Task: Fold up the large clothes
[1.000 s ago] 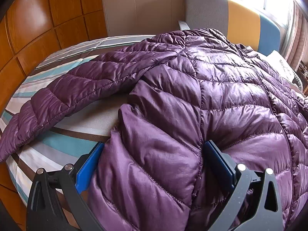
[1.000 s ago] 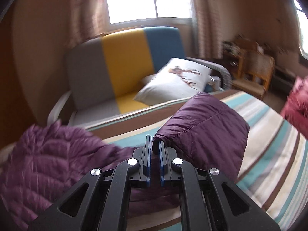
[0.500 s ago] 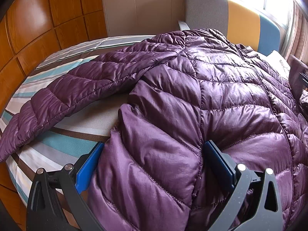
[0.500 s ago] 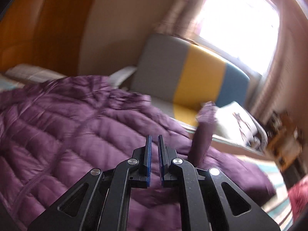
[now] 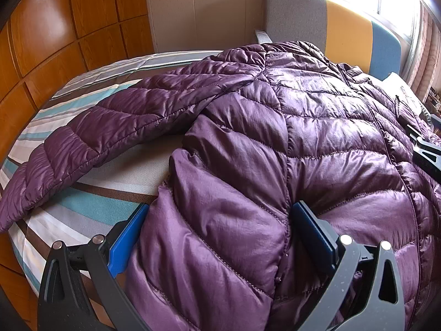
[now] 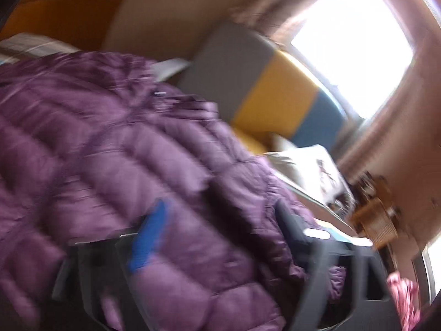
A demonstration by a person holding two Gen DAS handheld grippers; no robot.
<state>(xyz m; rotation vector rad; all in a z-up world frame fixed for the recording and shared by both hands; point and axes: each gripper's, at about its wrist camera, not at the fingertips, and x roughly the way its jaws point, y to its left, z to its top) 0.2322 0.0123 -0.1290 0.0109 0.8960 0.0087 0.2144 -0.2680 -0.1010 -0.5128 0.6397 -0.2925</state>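
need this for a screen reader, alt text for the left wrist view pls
A purple quilted puffer jacket lies spread on a striped bed, one sleeve stretched left. The left gripper straddles its hem, blue-padded jaws apart.

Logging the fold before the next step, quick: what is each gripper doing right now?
Left gripper: jaws wide, straddling a puffed fold of the purple quilted down jacket; grip cannot be told.
Right gripper: jaws opening over the jacket, nothing pinched.
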